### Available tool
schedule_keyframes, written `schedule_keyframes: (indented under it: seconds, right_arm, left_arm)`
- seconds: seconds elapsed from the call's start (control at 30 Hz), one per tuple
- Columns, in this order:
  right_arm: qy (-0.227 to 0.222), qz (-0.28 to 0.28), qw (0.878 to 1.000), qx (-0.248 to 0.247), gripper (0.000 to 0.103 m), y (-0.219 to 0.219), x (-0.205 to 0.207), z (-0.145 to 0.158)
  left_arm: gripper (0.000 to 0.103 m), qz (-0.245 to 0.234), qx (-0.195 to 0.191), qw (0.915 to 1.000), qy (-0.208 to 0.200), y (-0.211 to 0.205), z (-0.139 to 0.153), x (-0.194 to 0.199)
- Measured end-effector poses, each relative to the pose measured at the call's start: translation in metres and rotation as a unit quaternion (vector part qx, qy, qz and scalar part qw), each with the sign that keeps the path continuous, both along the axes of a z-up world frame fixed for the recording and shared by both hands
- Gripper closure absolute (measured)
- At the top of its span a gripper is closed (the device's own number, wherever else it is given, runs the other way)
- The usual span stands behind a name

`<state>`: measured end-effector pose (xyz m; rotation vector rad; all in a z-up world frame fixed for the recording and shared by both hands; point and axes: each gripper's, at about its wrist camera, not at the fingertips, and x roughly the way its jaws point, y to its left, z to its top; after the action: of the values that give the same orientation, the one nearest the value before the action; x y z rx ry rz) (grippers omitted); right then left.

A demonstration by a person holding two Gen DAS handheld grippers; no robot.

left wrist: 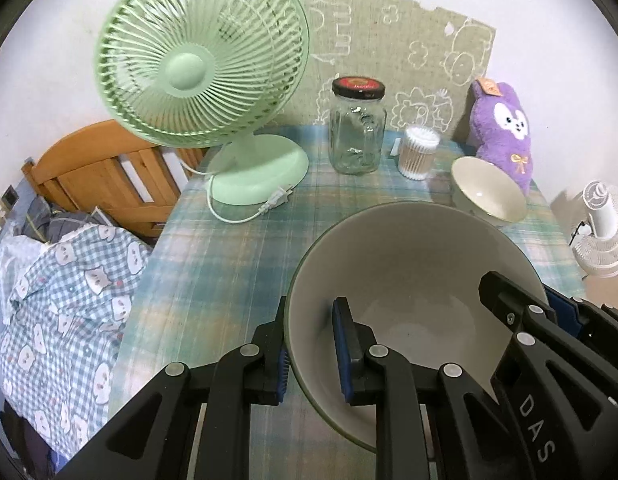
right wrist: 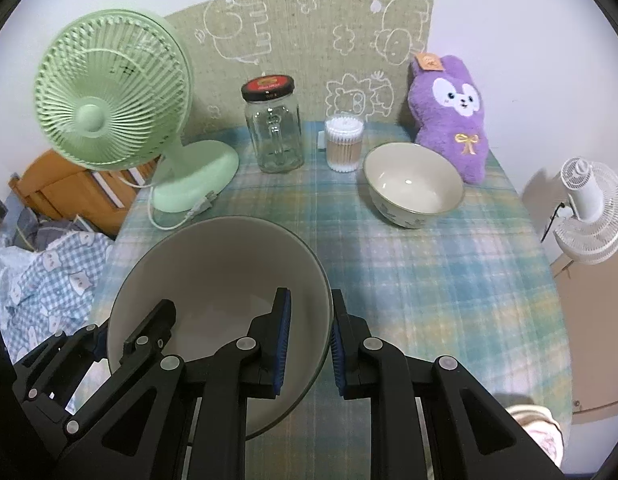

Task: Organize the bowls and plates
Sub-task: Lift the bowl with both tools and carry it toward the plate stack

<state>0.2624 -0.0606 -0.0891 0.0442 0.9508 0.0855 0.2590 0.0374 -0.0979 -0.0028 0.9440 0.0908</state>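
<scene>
A large grey-white bowl hangs tilted above the plaid tablecloth, gripped from both sides. My left gripper is shut on the bowl's left rim, one pad inside and one outside. My right gripper is shut on the right rim in the same way. Each gripper also shows in the other's view: the right gripper at the bowl's right edge, the left gripper at its left edge. A smaller cream bowl with a patterned outside stands on the cloth at the back right, in front of the plush.
At the table's back stand a green fan with its cord, a glass jar with a black lid, a tub of cotton swabs and a purple plush. A white fan is off the right edge. A bed lies left.
</scene>
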Motion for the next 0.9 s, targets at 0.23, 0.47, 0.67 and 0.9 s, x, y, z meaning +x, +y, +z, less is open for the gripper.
schedule_keyframes:
  seconds: [0.23,0.47,0.67,0.9]
  right_arm:
    - [-0.004,0.004,1.000,0.006,0.081,-0.013,-0.045,0.019]
    - [0.001,0.005,1.000,0.007,0.081,-0.026,-0.090,0.018]
    - [0.019,0.004,1.000,0.002,0.081,-0.036,-0.120,0.003]
    - [0.036,0.008,0.999,0.009,0.081,-0.046,-0.147,-0.018]
  left_arm:
    - [0.086,0.008,0.000,0.9999,-0.006,-0.009,0.017,-0.042]
    - [0.086,0.009,0.000,1.0000,-0.002,-0.019,0.018,-0.085]
    - [0.086,0.006,-0.001,0.9999,0.016,-0.028,0.003,-0.115]
    - [0.086,0.003,0.015,0.9994,0.031,-0.039,-0.016,-0.142]
